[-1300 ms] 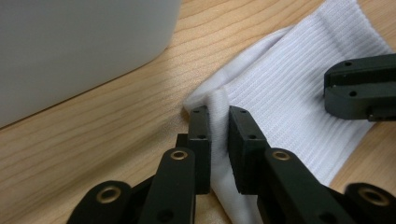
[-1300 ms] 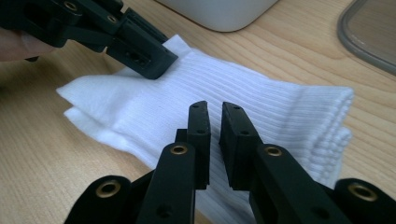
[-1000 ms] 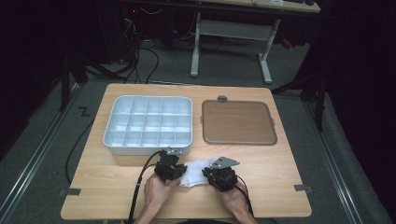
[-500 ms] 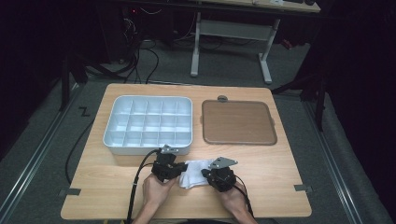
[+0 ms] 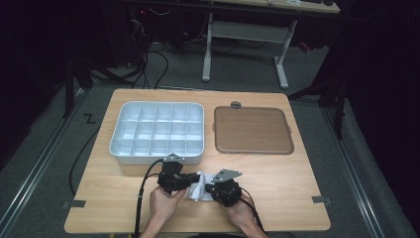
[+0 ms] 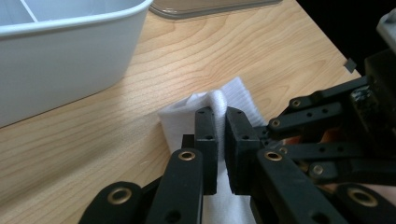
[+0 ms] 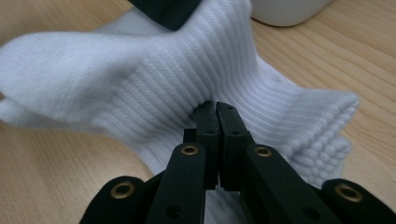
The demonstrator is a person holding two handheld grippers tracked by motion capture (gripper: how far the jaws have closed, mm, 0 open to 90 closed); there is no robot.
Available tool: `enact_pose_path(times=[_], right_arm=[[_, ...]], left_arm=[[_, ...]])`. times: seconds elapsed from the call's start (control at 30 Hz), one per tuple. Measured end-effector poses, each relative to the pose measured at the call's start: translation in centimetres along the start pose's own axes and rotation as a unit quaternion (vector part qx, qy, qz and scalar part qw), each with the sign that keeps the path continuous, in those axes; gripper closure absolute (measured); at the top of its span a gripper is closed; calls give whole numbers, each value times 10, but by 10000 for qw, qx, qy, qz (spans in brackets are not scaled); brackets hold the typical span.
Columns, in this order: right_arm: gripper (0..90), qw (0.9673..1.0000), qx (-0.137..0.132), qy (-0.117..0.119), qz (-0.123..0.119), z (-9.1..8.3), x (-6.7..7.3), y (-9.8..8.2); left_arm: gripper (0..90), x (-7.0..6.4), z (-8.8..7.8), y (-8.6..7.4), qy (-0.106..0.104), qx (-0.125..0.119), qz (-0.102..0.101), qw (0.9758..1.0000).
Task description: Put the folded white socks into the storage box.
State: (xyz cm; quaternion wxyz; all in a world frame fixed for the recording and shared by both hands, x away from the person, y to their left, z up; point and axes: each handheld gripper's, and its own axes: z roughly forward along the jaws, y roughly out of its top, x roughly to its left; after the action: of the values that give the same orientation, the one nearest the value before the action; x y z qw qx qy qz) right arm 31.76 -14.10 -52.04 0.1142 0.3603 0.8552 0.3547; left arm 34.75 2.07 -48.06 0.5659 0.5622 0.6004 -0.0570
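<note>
Low in the high view, near the bottom edge, the left gripper [image 5: 184,181] and the right gripper [image 5: 214,188] faced each other across a white sock [image 5: 199,185] on the wooden table [image 5: 277,198]. In the right gripper view the jaws were pinched tight on the ribbed cloth of the sock [image 7: 224,70], its cuff bunched at the right of the frame. In the left gripper view the jaws stood narrow, clamped on a fold of the sock [image 6: 219,100] that rose between them. Both ends looked gripped, so the pick-up seemed done; any folding or stowing remained. Farther up, in the left half of the frame, the white divided tray [image 5: 116,136] showed nothing in its compartments. To its right lay a brown lid [image 5: 252,130], flat and apart from the tray.
</note>
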Motion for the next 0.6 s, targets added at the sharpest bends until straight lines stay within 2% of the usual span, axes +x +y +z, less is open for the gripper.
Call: enact_pose_path(times=[0.13,0.23,0.4,0.6], right_arm=[[893,9999,3,87,-94,3,6,3],[874,9998,17,59,-163,2,7,6],[790,9995,-219,-208,-105,-14,6,7],[674,9969,-497,-598,77,-39,-9,8]], left_arm=[[851,1,-1,0,20,3,4,10000],[852,2,-3,2,51,-4,-22,10000],[853,3,-7,4,73,-8,-28,10000],[853,3,-6,5,102,9,-71,9999]])
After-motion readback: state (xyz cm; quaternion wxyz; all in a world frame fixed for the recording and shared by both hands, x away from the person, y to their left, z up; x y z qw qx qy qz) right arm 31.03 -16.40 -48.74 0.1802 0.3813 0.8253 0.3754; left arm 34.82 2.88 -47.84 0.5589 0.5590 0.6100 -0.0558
